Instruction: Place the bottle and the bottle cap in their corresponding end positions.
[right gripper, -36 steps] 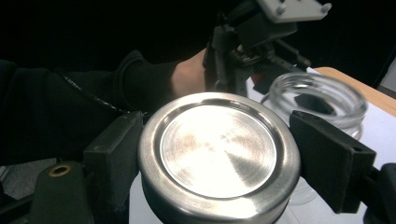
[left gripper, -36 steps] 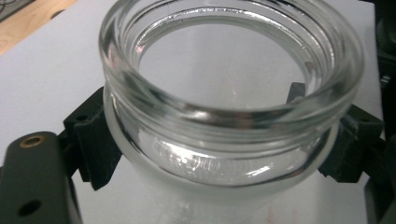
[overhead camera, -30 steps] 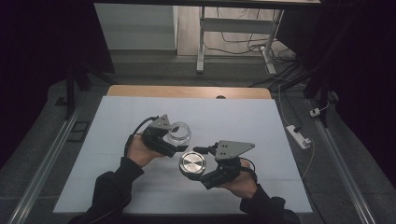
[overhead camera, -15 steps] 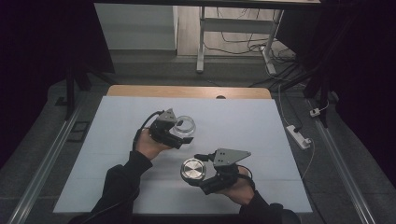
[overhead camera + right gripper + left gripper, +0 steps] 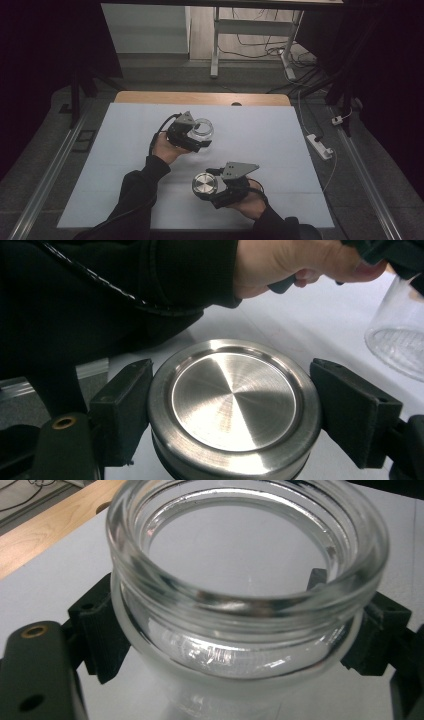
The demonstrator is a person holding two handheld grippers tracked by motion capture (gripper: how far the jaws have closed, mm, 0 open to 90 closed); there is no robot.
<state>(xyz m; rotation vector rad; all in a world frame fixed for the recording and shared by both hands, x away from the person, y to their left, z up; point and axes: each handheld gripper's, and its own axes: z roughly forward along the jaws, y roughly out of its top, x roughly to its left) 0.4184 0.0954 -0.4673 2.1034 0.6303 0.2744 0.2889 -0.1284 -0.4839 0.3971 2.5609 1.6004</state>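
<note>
High view: the left gripper (image 5: 200, 136) clamps the clear round glass jar (image 5: 202, 129); the right gripper (image 5: 209, 187) grips the round brushed-steel lid (image 5: 205, 184).

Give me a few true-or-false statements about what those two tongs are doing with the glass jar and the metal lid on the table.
1. The left tongs grip the glass jar from both sides. True.
2. The metal lid sits on top of the jar. False: the lid is held apart from the jar, in the right tongs, nearer the person.
3. The jar's mouth is open. True: the left gripper view looks straight into it.
4. The jar is full of dark liquid. False: it looks clear and empty, the pale table showing through.
5. The lid is red plastic. False: it is shiny brushed silver metal.
</note>
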